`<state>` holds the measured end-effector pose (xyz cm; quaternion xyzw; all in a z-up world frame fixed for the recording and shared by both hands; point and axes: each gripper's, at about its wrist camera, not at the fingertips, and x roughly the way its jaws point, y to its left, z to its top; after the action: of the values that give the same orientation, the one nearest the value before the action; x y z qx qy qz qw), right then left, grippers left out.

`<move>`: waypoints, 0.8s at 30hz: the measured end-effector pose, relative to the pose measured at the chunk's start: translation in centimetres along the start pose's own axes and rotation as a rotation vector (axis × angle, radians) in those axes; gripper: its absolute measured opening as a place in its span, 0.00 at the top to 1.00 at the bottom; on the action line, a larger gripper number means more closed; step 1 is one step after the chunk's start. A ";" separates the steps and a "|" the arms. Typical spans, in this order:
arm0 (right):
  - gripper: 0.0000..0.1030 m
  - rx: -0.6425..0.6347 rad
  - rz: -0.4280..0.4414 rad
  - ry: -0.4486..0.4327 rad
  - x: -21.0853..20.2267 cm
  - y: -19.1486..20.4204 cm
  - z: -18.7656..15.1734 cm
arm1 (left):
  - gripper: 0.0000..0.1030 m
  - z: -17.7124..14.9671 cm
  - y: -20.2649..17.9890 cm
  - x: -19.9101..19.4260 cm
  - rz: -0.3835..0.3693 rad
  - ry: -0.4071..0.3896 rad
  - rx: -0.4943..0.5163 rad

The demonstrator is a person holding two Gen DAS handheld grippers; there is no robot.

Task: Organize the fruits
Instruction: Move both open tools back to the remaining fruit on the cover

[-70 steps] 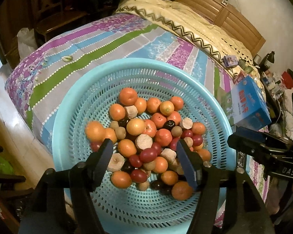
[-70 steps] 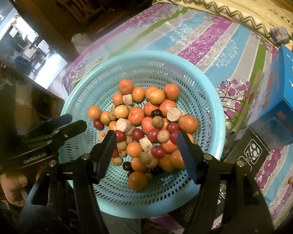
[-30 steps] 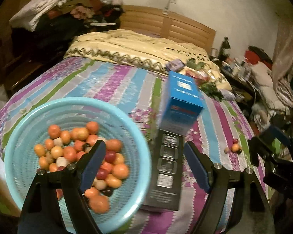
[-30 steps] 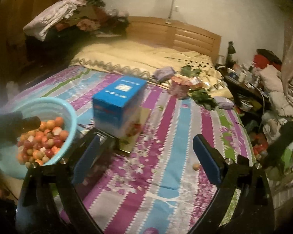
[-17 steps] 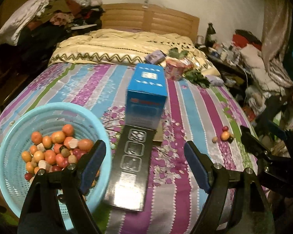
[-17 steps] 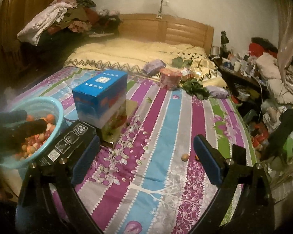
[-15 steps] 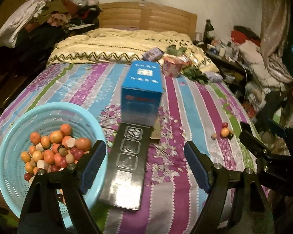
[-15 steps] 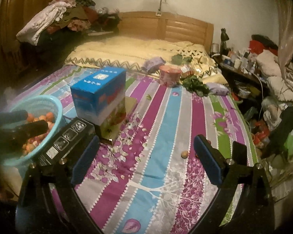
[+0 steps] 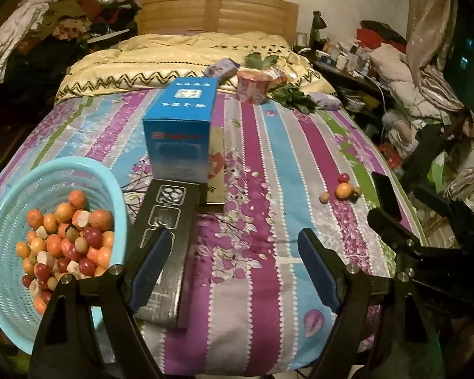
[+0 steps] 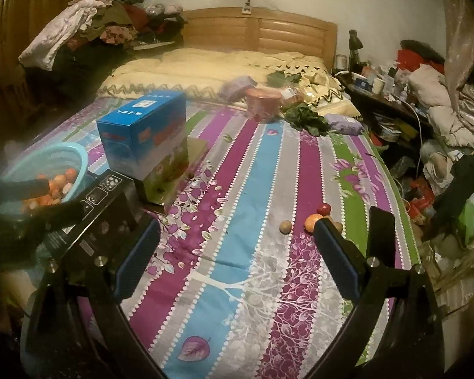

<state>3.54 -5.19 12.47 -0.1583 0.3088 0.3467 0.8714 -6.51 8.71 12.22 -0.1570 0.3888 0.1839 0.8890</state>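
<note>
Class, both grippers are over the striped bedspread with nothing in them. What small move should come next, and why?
Probably ease the right gripper toward the orange fruit lying loose near the bed's right edge. Its jaws stand open and empty, that fruit lies just past its right finger, while most fruit already sits in the blue basket.

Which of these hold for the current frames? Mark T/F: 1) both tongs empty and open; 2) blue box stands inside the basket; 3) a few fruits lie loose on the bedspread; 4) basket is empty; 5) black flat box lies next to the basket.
1. True. The left tongs and the right tongs stand open with nothing between them.
2. False. The blue box stands on the bedspread, beyond the basket.
3. True. The loose fruits lie near the bed's right edge.
4. False. The basket holds a heap of fruit.
5. True. The black flat box lies just right of the basket.
</note>
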 end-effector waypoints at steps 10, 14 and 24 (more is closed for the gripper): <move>0.05 -0.012 -0.006 0.008 0.1 -0.5 -0.5 | 0.19 -0.4 -1.0 0.1 -0.015 0.022 0.008; 0.05 -0.009 0.000 0.015 0.2 -0.8 -0.6 | 0.19 -0.3 -1.2 0.1 -0.018 0.023 0.011; 0.04 0.014 0.073 0.045 1.2 -1.1 -3.4 | 0.19 -0.5 -1.6 1.1 -0.060 0.062 -0.008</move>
<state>3.50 -7.01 9.17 -0.1486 0.3364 0.3725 0.8520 -5.41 7.27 11.28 -0.1779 0.4107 0.1536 0.8810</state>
